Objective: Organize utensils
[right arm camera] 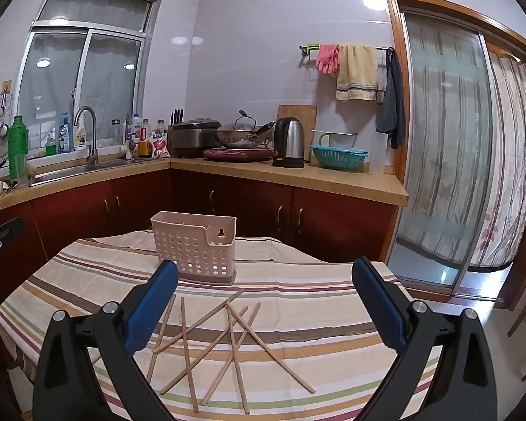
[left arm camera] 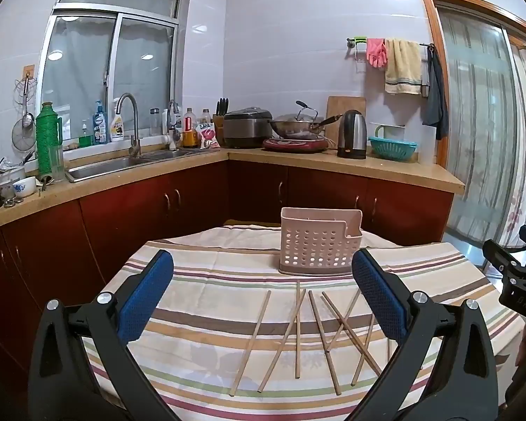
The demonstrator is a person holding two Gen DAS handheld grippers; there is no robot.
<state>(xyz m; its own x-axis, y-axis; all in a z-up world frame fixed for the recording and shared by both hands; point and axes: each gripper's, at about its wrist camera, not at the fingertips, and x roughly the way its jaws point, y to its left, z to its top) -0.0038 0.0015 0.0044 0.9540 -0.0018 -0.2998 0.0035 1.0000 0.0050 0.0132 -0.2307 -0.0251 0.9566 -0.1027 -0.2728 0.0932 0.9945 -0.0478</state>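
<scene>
A pale pink perforated basket (left arm camera: 319,245) and tan wooden chopsticks (left arm camera: 298,333) sit mid-frame on a cream, brown, green and maroon striped tablecloth (left arm camera: 200,315).

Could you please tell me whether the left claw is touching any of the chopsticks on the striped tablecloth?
Apart. In the left wrist view the left claw hangs wide open above the chopsticks, which lie flat on the tablecloth with nothing between its pads.
</scene>
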